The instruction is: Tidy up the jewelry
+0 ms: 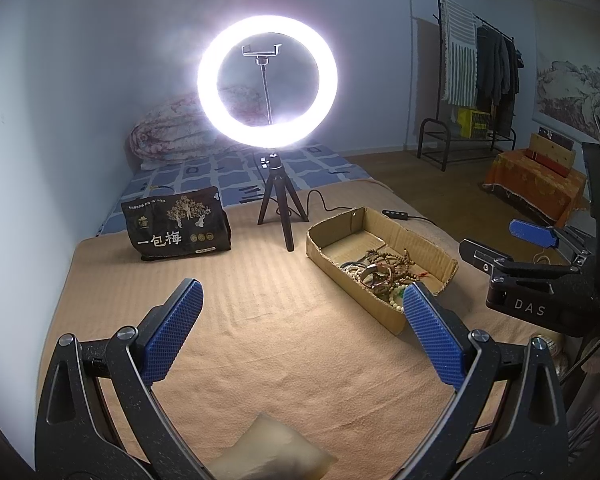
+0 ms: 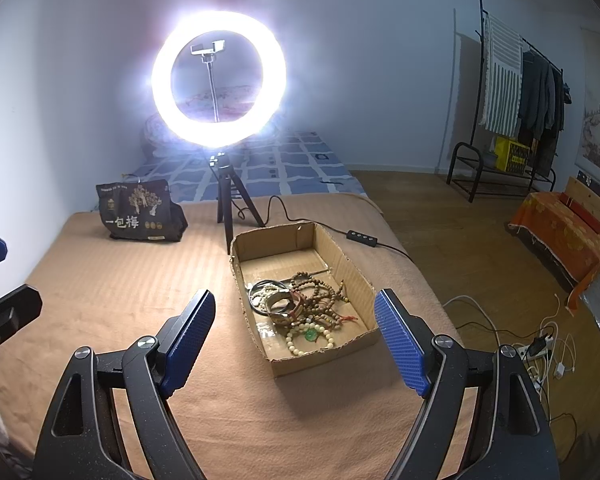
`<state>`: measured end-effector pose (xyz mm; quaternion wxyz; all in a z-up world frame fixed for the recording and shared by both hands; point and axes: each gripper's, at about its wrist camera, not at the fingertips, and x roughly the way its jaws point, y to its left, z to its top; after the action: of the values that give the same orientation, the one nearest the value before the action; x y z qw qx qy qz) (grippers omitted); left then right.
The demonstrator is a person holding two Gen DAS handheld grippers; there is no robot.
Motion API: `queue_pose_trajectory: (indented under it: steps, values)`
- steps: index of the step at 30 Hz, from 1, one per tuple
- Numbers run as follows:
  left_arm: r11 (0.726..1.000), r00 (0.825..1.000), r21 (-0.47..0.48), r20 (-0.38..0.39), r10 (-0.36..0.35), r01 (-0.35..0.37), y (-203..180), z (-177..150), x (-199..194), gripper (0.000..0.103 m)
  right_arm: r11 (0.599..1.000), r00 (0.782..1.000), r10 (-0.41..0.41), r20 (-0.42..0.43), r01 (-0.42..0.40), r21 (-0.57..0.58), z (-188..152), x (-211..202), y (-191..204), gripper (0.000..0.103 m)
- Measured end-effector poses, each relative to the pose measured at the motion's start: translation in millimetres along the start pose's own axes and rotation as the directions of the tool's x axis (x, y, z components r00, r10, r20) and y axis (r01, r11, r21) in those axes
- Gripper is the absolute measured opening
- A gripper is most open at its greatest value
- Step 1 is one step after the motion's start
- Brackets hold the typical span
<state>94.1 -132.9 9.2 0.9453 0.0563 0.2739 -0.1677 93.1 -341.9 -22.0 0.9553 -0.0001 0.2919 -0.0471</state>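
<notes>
Currently idle | left gripper (image 1: pixel 300 332) wide, empty, box (image 1: pixel 332 256) beyond its right jaw | right gripper (image 2: pixel 295 340) wide, empty, jewelry (image 2: pixel 300 304) heaped between jaws, likely next pick | bag (image 2: pixel 139 212) far left

Pale bare wall (image 2: pixel 79 60) ahead of the tongs. Lit ring light (image 2: pixel 219 80) on small black tripod (image 2: pixel 229 208) straight ahead, glare strong. Bed under tan blanket (image 2: pixel 111 292); blue checked sheet (image 2: pixel 283 168) and rolled quilt (image 1: pixel 167 132) beyond the light. Right of the tongs: wood floor (image 2: pixel 452 216), black clothes rack (image 2: pixel 520 92) with hanging garments, landscape scroll (image 1: pixel 572 84) on wall.
</notes>
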Motion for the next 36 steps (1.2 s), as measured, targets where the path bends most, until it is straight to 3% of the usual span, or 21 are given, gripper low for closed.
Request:
queue_pose_trajectory:
  steps: [36]
  values:
    - [1.000, 1.000, 0.003, 0.003, 0.005, -0.005, -1.5, 1.3, 0.0, 0.102, 1.000, 1.000, 0.001, -0.004, -0.001, 0.001, -1.9, 1.4, -0.9, 0.082]
